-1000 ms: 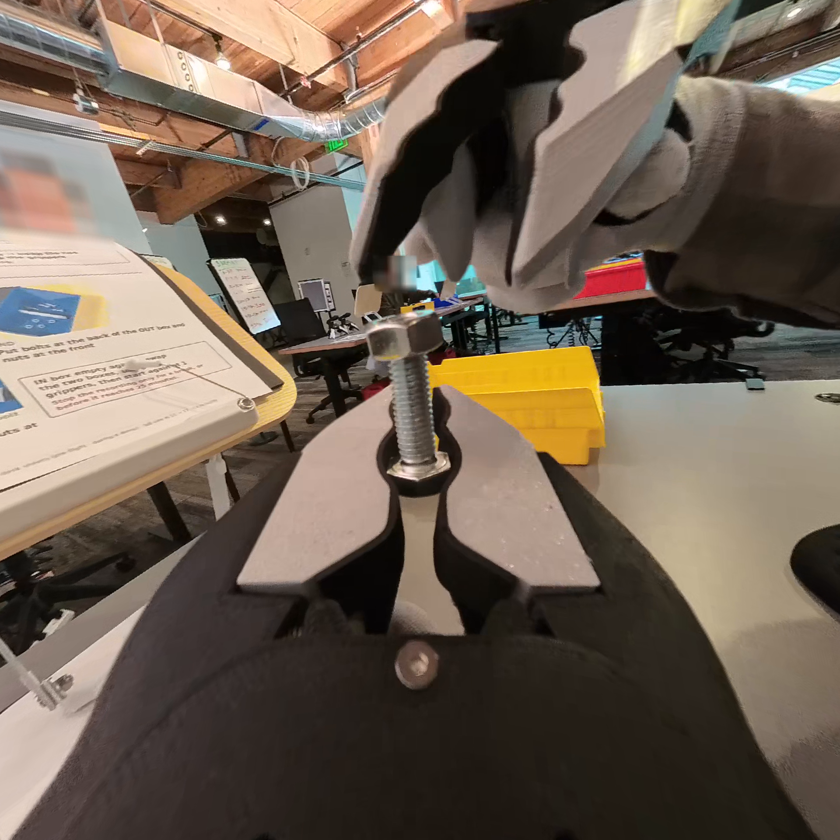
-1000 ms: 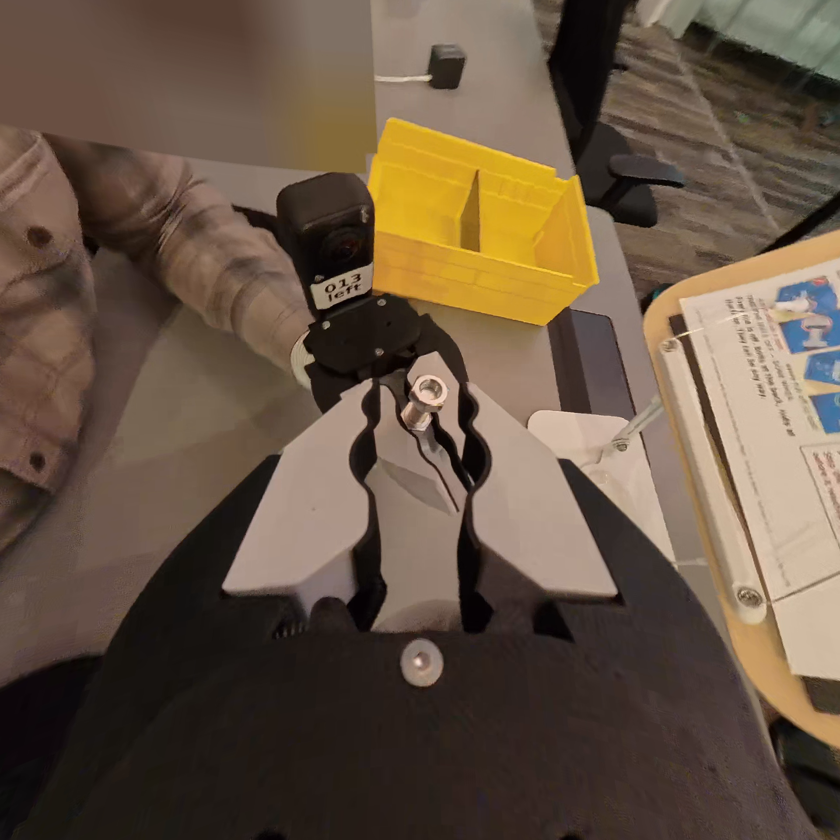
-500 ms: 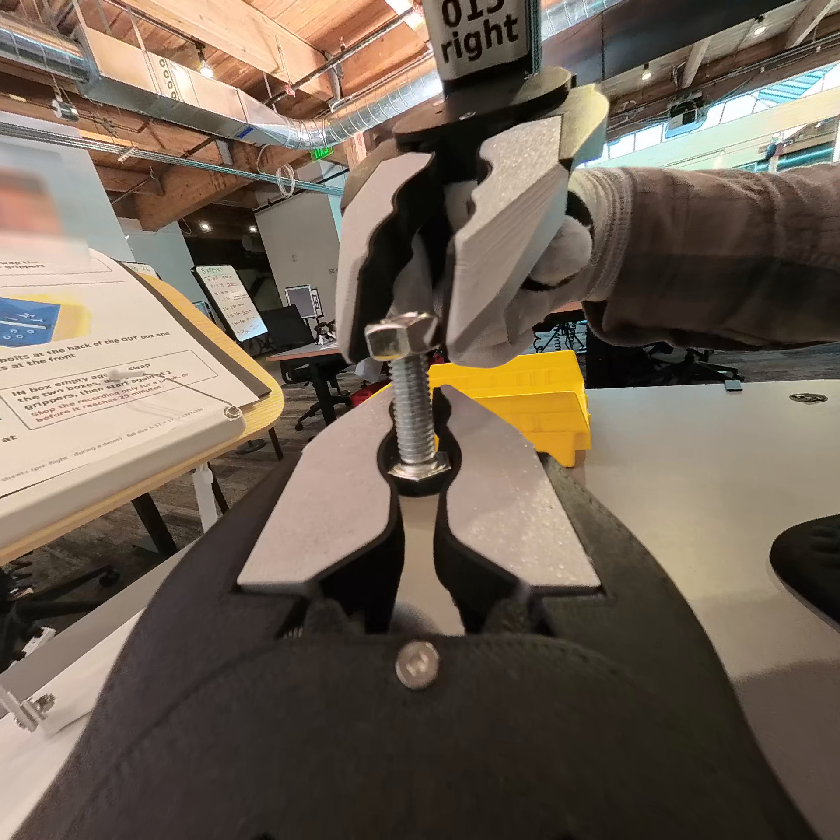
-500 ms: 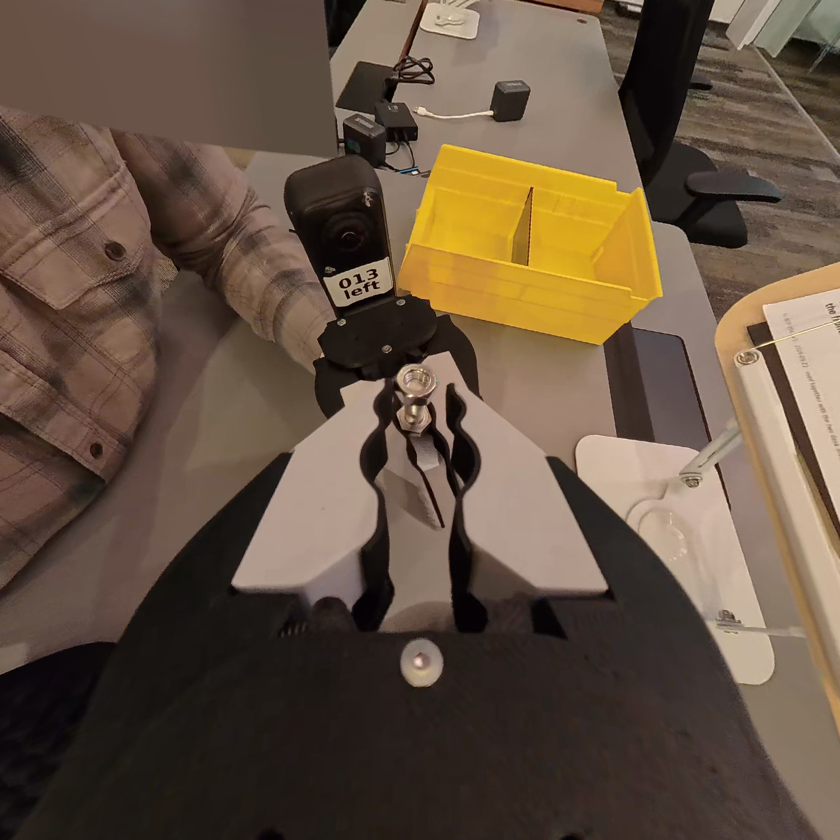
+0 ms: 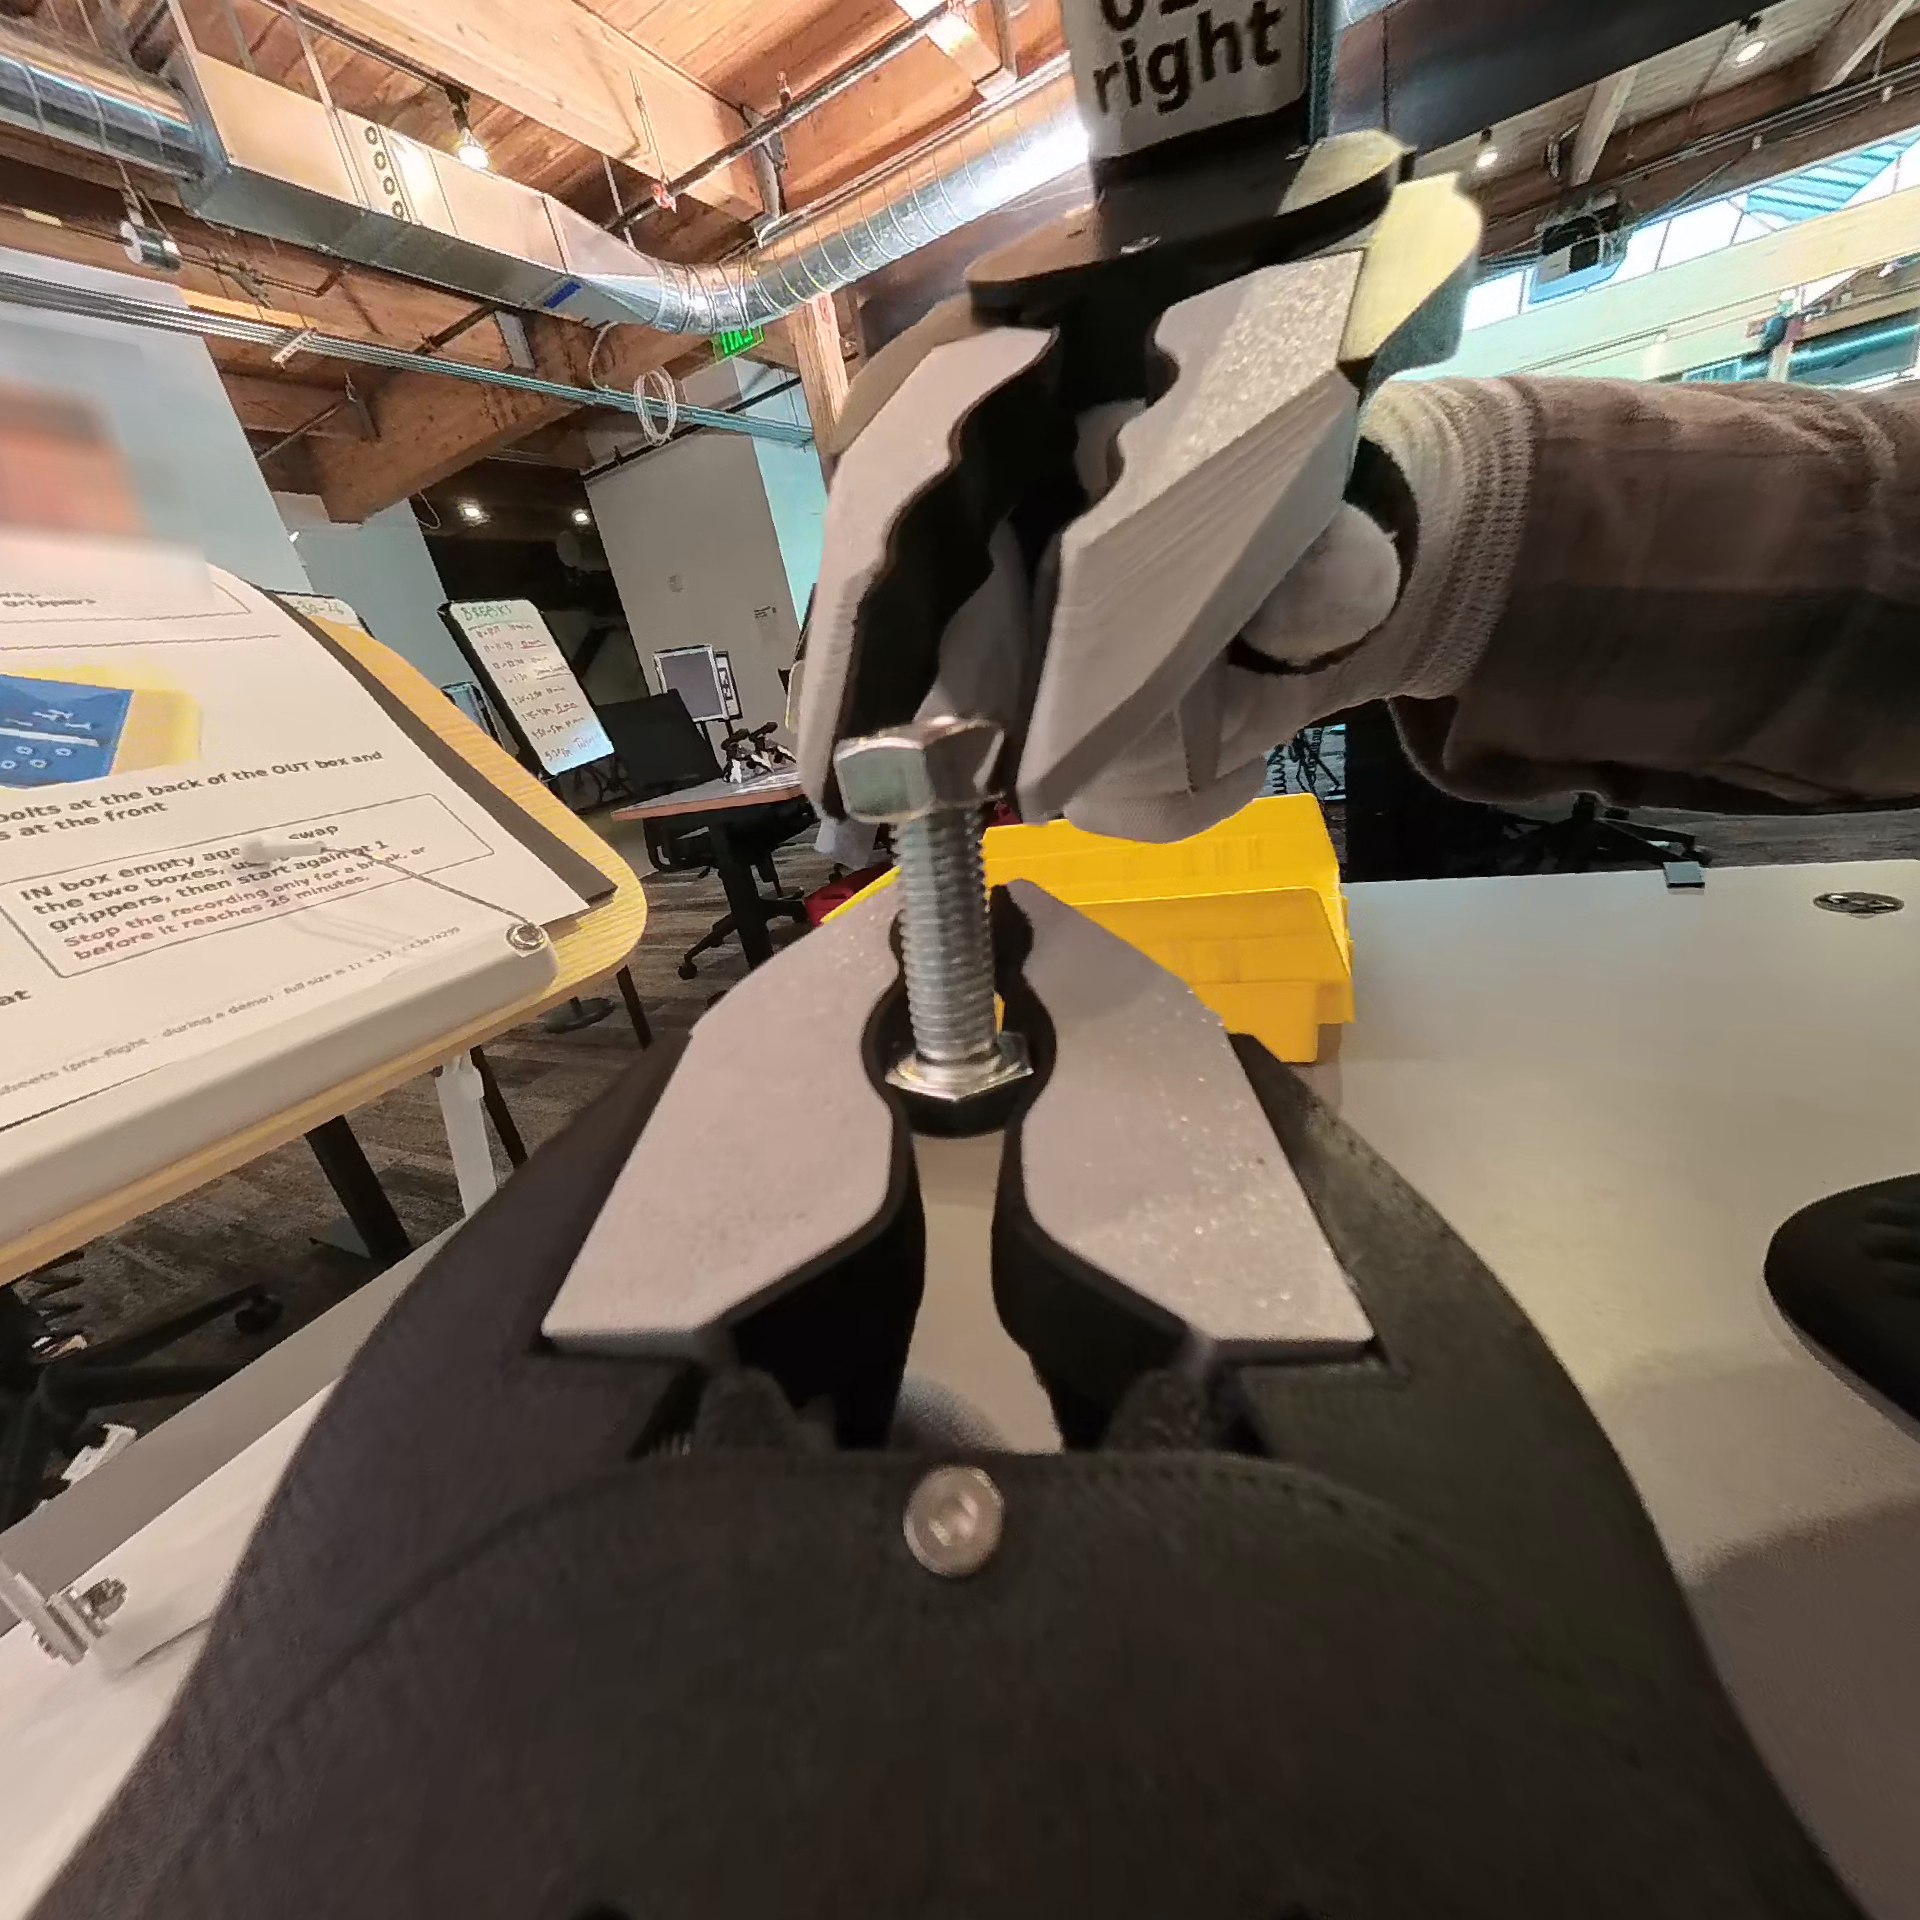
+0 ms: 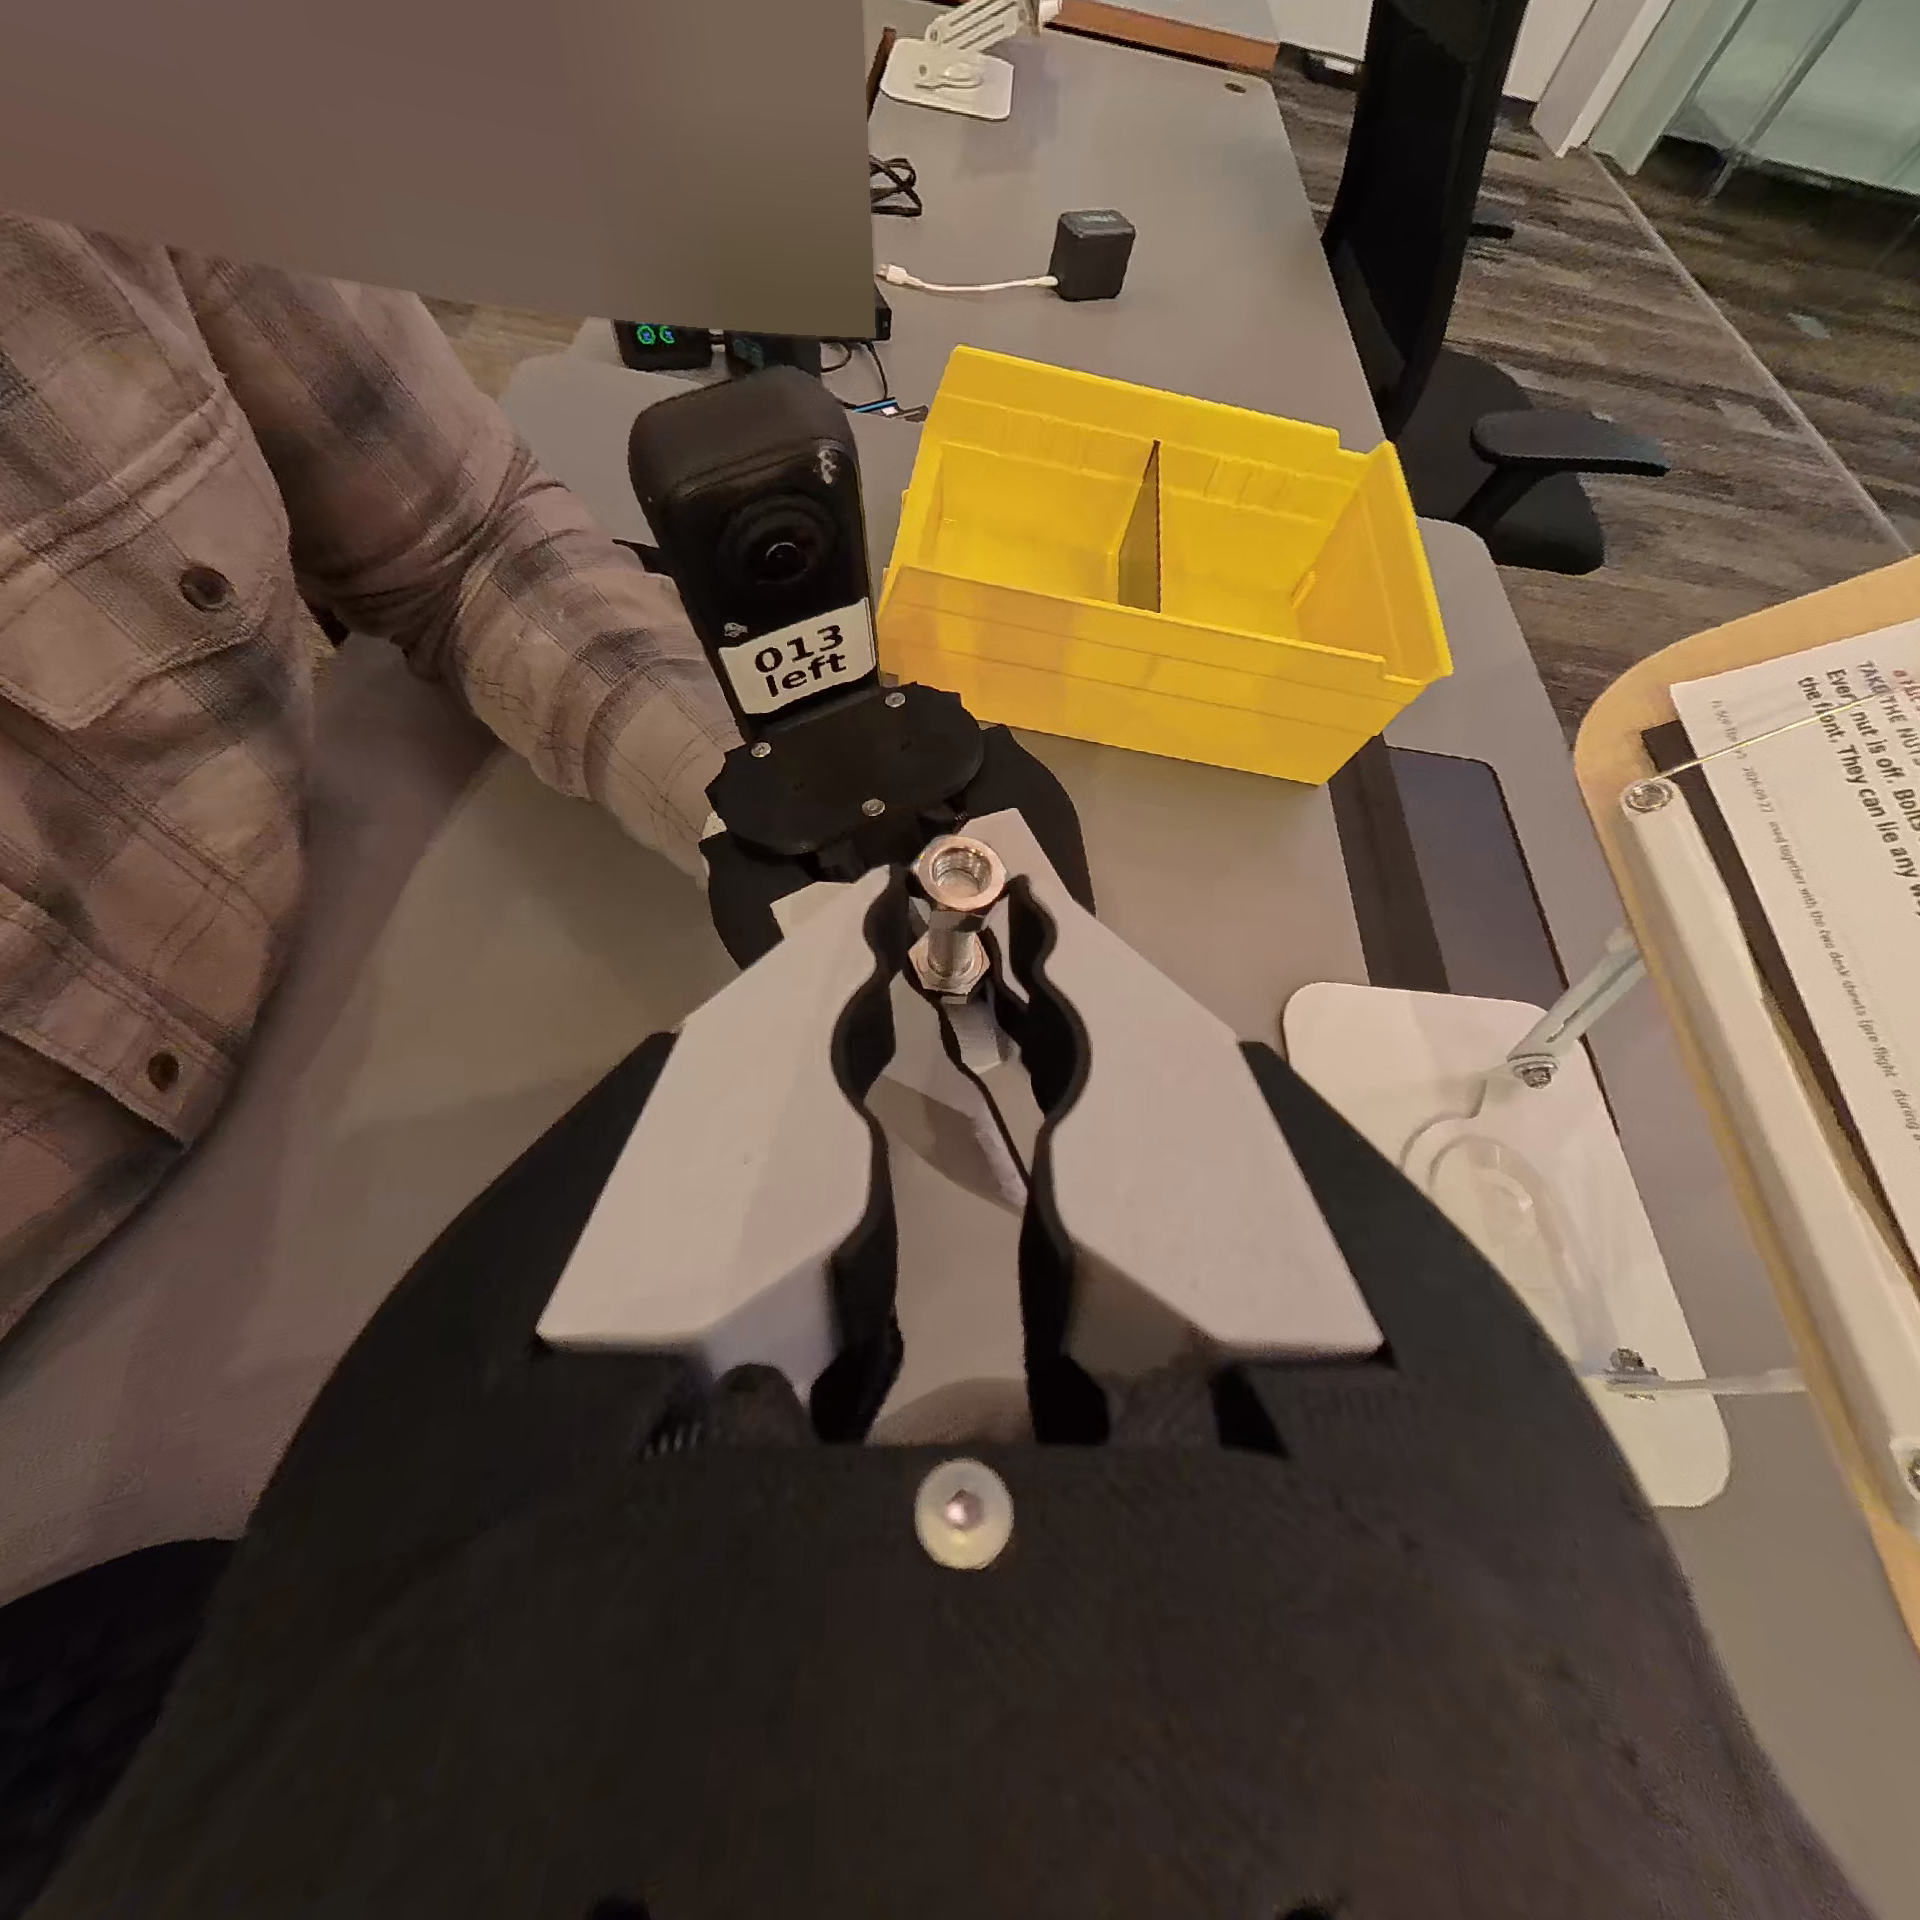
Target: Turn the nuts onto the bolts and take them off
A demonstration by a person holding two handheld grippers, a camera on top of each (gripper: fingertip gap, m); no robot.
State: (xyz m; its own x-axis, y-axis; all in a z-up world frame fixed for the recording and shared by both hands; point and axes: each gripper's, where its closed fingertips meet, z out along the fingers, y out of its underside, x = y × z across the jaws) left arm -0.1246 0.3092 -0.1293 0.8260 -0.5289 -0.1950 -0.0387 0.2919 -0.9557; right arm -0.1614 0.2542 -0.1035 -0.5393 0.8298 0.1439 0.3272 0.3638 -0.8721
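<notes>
Left hand-held gripper (image 5: 956,971) clenched on a hex nut (image 5: 961,1070), which sits in the rounded notch between its grey fingers (image 5: 769,1122); a zinc-plated hex bolt (image 5: 940,894) stands upright out of the nut, threaded shank exposed, head uppermost. Right hand-held gripper (image 5: 920,774) reaches down from above with its jaws spread to either side of the bolt head, not closed on it; a hand in a white glove (image 5: 1278,644) and plaid sleeve carries it. In the right wrist view the same bolt (image 6: 951,930) appears end-on just beyond the parted fingertips of the right hand-held gripper (image 6: 956,914), with the left hand-held gripper (image 6: 894,821) and its black camera (image 6: 764,540) behind. Each camera bears a white printed label. A yellow divided bin (image 6: 1153,644) rests on the grey surface (image 6: 1184,831) at far right of the grippers; neither compartment's floor can be seen. A printed instruction sheet (image 5: 208,790) with text and blue pictures lies on a tilted wooden board (image 5: 613,883) at left. A black charger block (image 6: 1091,255) with a white cable lies farther off.
</notes>
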